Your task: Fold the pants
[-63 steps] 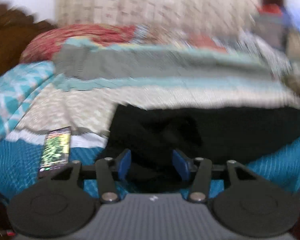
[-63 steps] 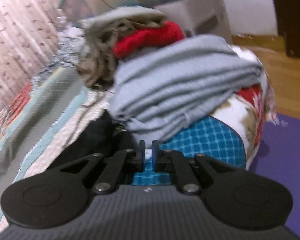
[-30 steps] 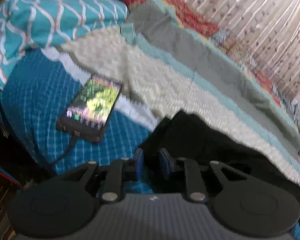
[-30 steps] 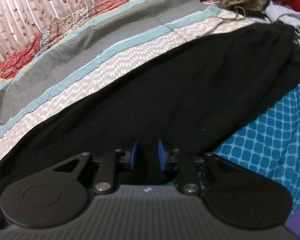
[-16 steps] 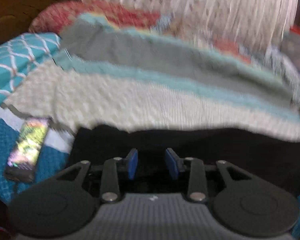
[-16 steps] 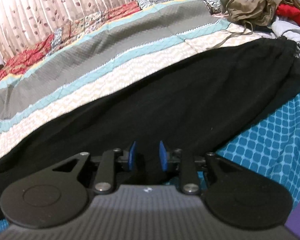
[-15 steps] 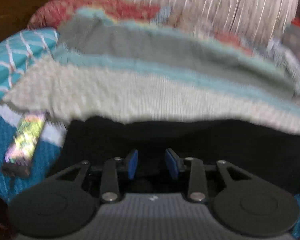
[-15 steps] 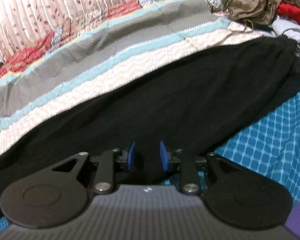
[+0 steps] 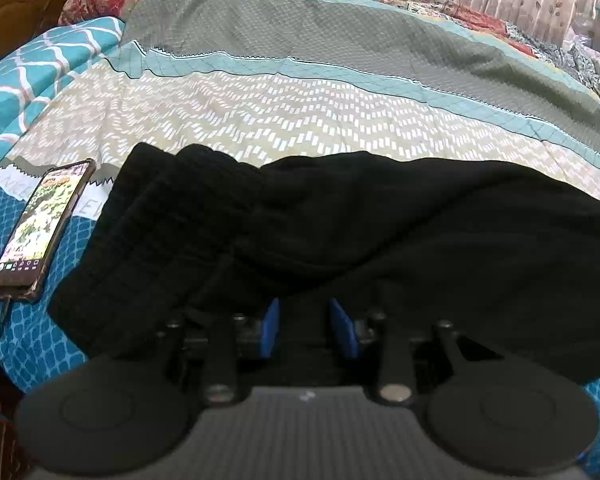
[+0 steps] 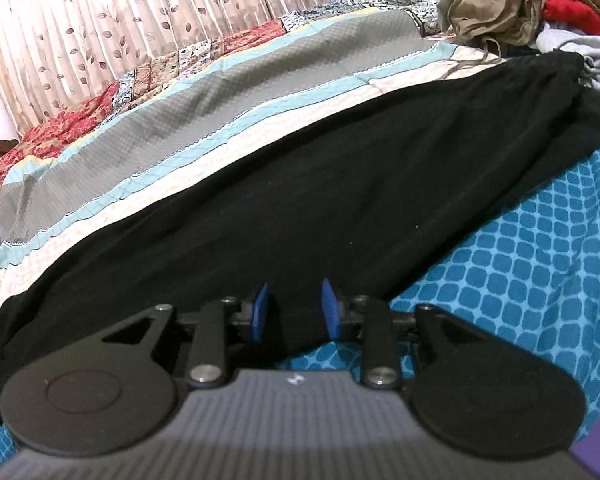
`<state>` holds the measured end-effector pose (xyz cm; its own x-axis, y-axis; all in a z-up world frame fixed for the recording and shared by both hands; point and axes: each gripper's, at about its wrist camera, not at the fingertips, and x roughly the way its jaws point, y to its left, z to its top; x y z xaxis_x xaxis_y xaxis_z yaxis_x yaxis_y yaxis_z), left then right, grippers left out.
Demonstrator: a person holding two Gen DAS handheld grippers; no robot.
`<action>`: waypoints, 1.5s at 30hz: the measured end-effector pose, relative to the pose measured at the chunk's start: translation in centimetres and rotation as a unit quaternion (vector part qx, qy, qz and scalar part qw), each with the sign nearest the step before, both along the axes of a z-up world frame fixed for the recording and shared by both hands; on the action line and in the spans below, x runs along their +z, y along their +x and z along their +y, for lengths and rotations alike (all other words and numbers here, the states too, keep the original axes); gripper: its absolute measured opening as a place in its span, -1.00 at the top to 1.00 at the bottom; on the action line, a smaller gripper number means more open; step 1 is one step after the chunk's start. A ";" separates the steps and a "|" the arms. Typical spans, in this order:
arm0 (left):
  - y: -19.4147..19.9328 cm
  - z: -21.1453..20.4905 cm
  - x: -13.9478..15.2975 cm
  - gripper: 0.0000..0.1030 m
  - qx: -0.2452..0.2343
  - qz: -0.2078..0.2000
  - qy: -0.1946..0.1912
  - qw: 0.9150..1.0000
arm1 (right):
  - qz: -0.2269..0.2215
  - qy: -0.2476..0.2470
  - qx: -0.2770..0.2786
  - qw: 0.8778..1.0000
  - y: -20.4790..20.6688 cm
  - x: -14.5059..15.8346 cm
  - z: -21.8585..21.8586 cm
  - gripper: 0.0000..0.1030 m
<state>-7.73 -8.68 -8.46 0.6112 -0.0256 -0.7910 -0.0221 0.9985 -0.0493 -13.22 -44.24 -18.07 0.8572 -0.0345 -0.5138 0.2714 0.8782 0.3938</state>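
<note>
Black pants (image 9: 380,232) lie lengthwise along the near side of a bed, with a bunched fold at their left end. They also show in the right wrist view (image 10: 340,184), reaching to the far right. My left gripper (image 9: 305,330) sits at the pants' near edge with its blue pads a little apart and black cloth between them. My right gripper (image 10: 293,312) sits at the near edge further along, its pads also a little apart over black cloth. Whether either one pinches the cloth I cannot tell.
A lit phone (image 9: 40,226) with a cable lies on the blue bedsheet (image 9: 32,344) left of the pants. A striped quilt (image 9: 320,92) covers the bed behind. A heap of clothes (image 10: 512,4) and a grey blanket (image 10: 580,52) sit at the far right.
The left gripper's pads have spread slightly since a second ago and sit lower at the pants' near edge. The right gripper's pads have opened a little wider. The pants lie as before.
</note>
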 end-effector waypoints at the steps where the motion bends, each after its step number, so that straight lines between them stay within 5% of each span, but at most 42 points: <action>1: 0.0 0.0 0.0 0.39 0.000 0.000 0.000 1.000 | -0.002 0.004 0.000 1.000 -0.1 -0.1 -0.1 0.36; 34: 0.0 -0.2 -0.8 0.33 0.008 -0.019 0.005 1.000 | -0.008 0.010 0.034 0.999 -0.6 -0.2 -1.0 0.34; 40: 0.1 0.4 0.1 0.30 0.004 -0.010 -0.012 1.000 | 0.023 -0.027 0.040 0.999 0.0 1.0 0.3 0.35; 43: -0.9 2.5 2.6 -0.02 -0.002 -0.033 -0.050 0.998 | 0.035 -0.033 0.049 0.998 0.0 2.4 1.3 0.24; 45: -1.8 4.8 4.4 -0.61 0.008 -0.081 -0.058 0.995 | 0.019 -0.020 0.070 0.997 -0.5 3.2 2.1 0.23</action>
